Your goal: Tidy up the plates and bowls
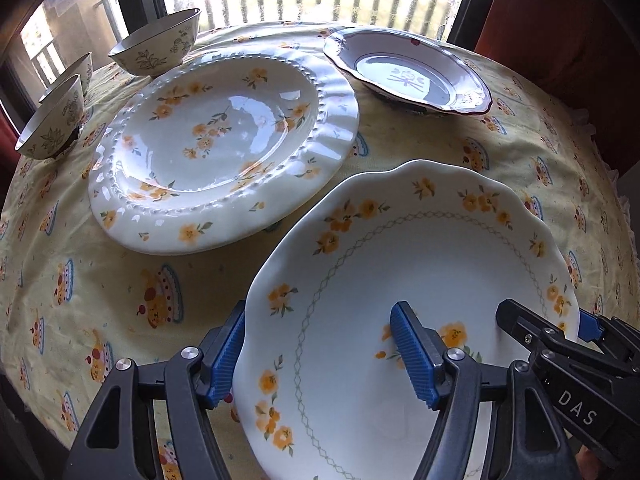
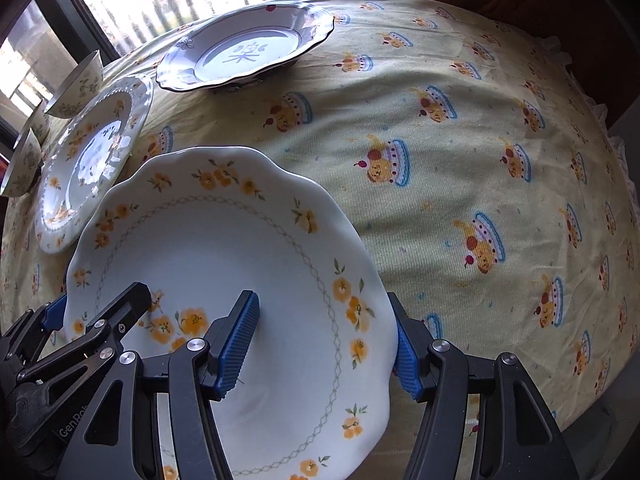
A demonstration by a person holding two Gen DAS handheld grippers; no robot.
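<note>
A white scalloped plate with orange flowers point(image 1: 360, 280) point(image 2: 224, 248) is held between both grippers, tilted above the tablecloth. My left gripper point(image 1: 320, 356) straddles its left rim, one finger under it and one on its face. My right gripper point(image 2: 324, 344) straddles its right rim the same way, and it also shows in the left wrist view point(image 1: 548, 324). The left gripper shows at the right wrist view's lower left point(image 2: 96, 312). A larger ribbed flowered plate point(image 1: 224, 140) point(image 2: 92, 160) lies behind it. A dark-rimmed deep plate point(image 1: 408, 72) point(image 2: 248, 48) stands farther back.
Three floral bowls point(image 1: 160, 46) point(image 1: 52, 120) point(image 2: 80, 84) stand at the far left near the window. A yellow patterned tablecloth point(image 2: 460, 128) covers the round table. A red chair point(image 1: 560, 28) stands at the back right.
</note>
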